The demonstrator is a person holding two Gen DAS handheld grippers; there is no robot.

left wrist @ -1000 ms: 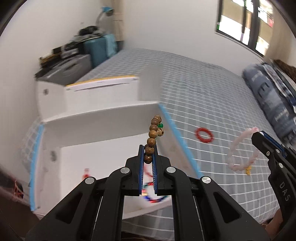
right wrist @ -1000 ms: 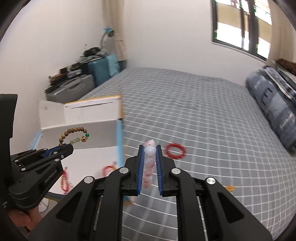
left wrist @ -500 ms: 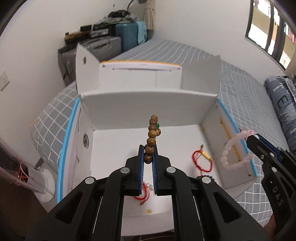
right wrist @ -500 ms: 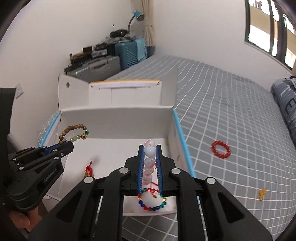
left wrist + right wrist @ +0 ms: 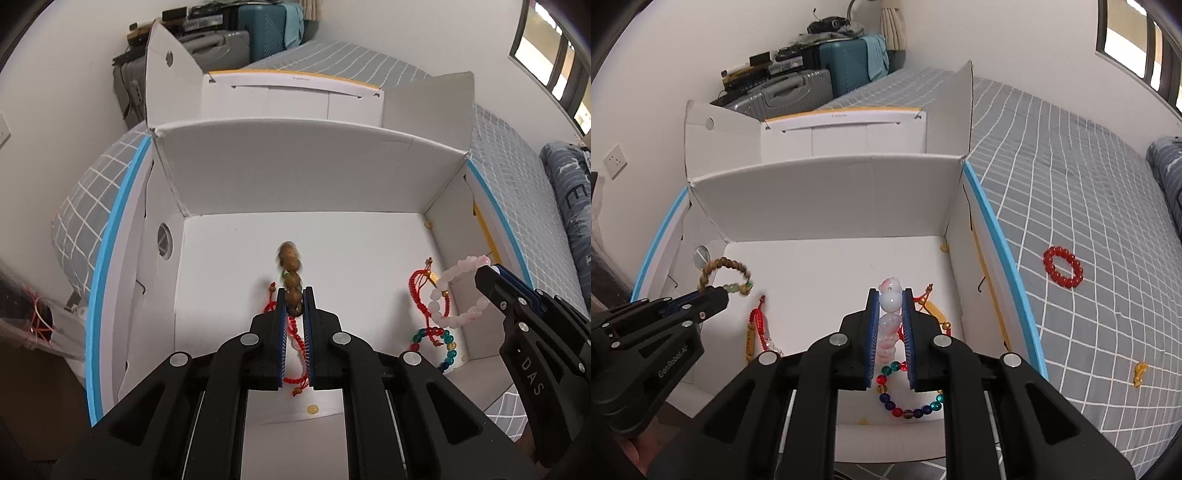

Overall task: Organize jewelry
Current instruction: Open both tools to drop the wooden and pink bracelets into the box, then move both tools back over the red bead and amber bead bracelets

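Observation:
My left gripper [image 5: 294, 295] is shut on a brown wooden bead bracelet [image 5: 290, 266], held over the inside of the open white box [image 5: 303, 177]. It also shows in the right wrist view [image 5: 726, 266]. My right gripper [image 5: 889, 297] is shut on a pale pink bead bracelet [image 5: 890, 295], also over the box; this bracelet shows in the left wrist view [image 5: 448, 291]. On the box floor lie red cord bracelets [image 5: 759, 325] and a multicoloured bead bracelet [image 5: 908, 410]. A red bead bracelet [image 5: 1063, 266] lies on the bed.
The box [image 5: 827, 192] stands on a grey checked bed [image 5: 1071, 166] with its flaps up. A small yellow charm [image 5: 1138, 373] lies on the bed to the right. Suitcases [image 5: 798, 88] stand by the wall behind. A blue pillow [image 5: 570, 206] lies at the far right.
Both grippers have moved left and down over the box, each holding its bracelet. The wooden bracelet swings, blurred.

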